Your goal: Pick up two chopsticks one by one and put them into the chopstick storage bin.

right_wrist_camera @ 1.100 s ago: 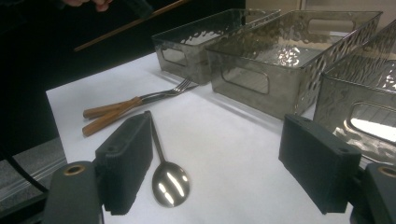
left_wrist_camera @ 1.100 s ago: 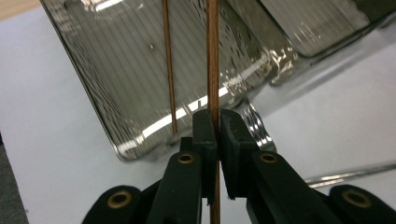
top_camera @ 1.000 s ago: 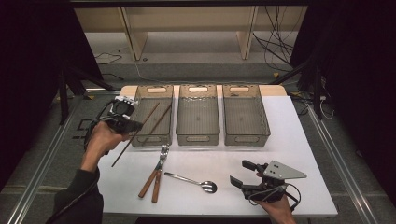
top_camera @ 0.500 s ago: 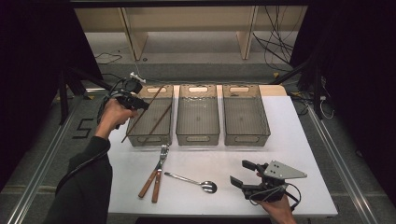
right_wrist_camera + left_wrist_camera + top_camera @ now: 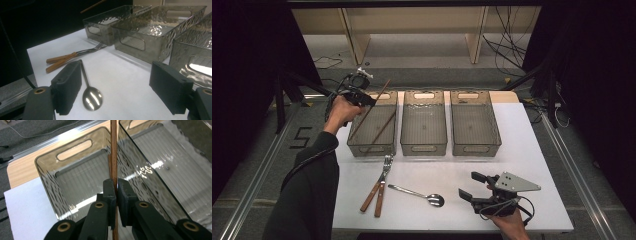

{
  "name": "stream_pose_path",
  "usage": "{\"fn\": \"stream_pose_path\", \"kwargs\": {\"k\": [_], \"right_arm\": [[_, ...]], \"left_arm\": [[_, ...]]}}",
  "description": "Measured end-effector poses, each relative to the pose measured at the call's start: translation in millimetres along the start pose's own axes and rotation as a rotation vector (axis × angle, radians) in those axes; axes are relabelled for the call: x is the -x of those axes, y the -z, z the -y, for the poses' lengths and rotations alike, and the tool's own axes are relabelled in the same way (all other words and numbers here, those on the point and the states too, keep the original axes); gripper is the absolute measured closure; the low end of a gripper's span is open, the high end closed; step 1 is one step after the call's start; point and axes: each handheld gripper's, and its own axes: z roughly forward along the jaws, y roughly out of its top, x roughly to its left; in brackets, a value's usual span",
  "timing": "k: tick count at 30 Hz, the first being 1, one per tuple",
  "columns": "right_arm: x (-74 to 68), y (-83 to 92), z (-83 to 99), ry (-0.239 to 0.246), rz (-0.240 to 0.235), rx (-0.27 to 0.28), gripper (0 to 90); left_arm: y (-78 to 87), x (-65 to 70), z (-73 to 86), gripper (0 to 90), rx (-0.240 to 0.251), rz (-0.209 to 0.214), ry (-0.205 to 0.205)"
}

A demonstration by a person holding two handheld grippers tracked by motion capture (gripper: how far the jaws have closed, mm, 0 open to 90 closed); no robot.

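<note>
Left tool (image 5: 368, 100) clamped on a chopstick (image 5: 371, 107) over the leftmost bin (image 5: 362, 148)
Held slanting so the lower tip drops beside the chopstick already inside (image 5: 382, 131); right tool (image 5: 471, 186) parked agape on the tabletop (image 5: 452, 165), near the spoon (image 5: 418, 194)

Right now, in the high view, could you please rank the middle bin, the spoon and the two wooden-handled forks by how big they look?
1. Middle bin, clearly the largest.
2. The two wooden-handled forks, lying side by side, longer than the spoon.
3. Spoon, the smallest.
All lie on the same table, so nearness to the camera hardly skews this.
</note>
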Motion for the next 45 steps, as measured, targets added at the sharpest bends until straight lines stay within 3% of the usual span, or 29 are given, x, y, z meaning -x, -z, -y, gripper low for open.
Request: {"fn": "stream_pose_path", "kwargs": {"k": [12,22,27,32,39,42,45], "right_arm": [[-0.6,-0.4,0.2,0.002,-0.001,-0.004,26.4],[-1.0,-0.7,0.4,0.001,-0.002,-0.004,26.4],[-1.1,-1.1,0.4,0.002,-0.002,-0.004,26.4],[-1.5,-0.7,0.0,0.002,-0.003,-0.003,26.4],[-1.2,-0.8,0.1,0.004,0.0,-0.003,26.4],[-1.4,-0.9,0.0,0.003,0.001,-0.007,26.4],[-1.8,-1.3,0.0,0.003,0.002,-0.01,26.4]], "left_arm": [[-4.3,-3.1,0.5,85.1,0.057,-0.001,-0.007],[-18.7,-4.5,10.7,85.0,0.039,0.008,0.008],[-21.6,-4.4,14.9,83.2,0.066,0.008,0.018],[-20.9,-1.0,14.5,58.7,0.051,0.029,0.05],[0.8,8.7,17.1,43.2,0.087,0.085,0.087],[11.1,19.6,23.9,36.9,0.089,0.082,0.066],[21.7,29.4,34.1,33.6,0.124,0.097,0.066]]}}
